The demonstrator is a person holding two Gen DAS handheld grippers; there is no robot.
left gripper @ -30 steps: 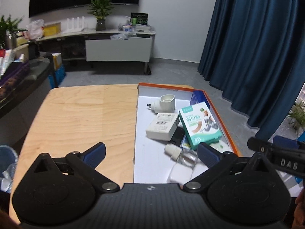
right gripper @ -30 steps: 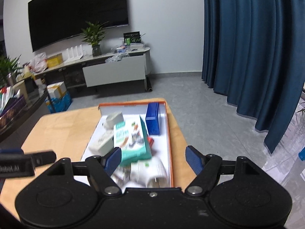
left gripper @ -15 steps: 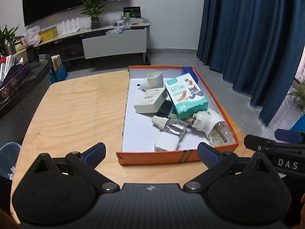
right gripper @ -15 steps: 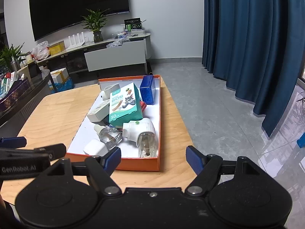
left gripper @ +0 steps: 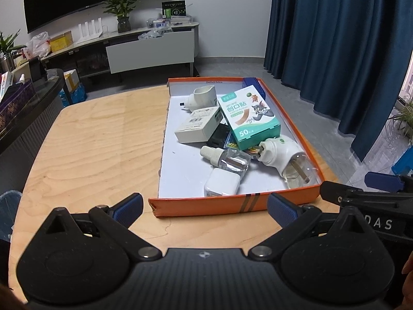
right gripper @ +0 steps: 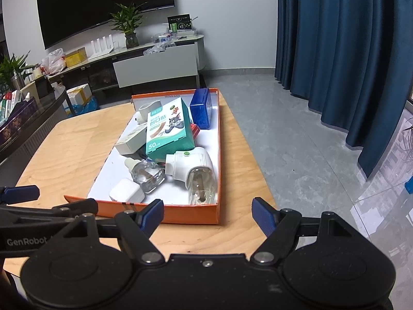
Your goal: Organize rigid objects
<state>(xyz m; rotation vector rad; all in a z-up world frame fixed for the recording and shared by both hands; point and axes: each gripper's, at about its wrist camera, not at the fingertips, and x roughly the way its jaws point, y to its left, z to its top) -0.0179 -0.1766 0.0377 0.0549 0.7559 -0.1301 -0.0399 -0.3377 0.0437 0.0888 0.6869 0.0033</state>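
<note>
An orange box lid (left gripper: 232,205) (right gripper: 180,213) with a white floor lies on the wooden table (left gripper: 98,149). It holds a green bandage box (left gripper: 249,118) (right gripper: 167,129), a white carton (left gripper: 198,125), a white plug-in vaporiser (left gripper: 281,155) (right gripper: 192,164), a clear refill bottle (left gripper: 227,159) (right gripper: 145,173), a white charger (left gripper: 222,186) (right gripper: 126,191), a white cup-shaped plug (left gripper: 201,98) and a blue case (right gripper: 201,108). My left gripper (left gripper: 205,208) and right gripper (right gripper: 207,213) both stand open and empty just before the lid's near wall.
The table's right edge (right gripper: 258,170) drops to a grey tiled floor (right gripper: 296,142). Blue curtains (right gripper: 348,51) hang at the right. A low TV cabinet (left gripper: 144,49) with a plant stands at the far wall. A dark counter (left gripper: 23,108) borders the table's left side.
Both grippers have drawn back from over the lid and sunk a little; the whole lid with its near wall now shows in front of them. Both stay open.
</note>
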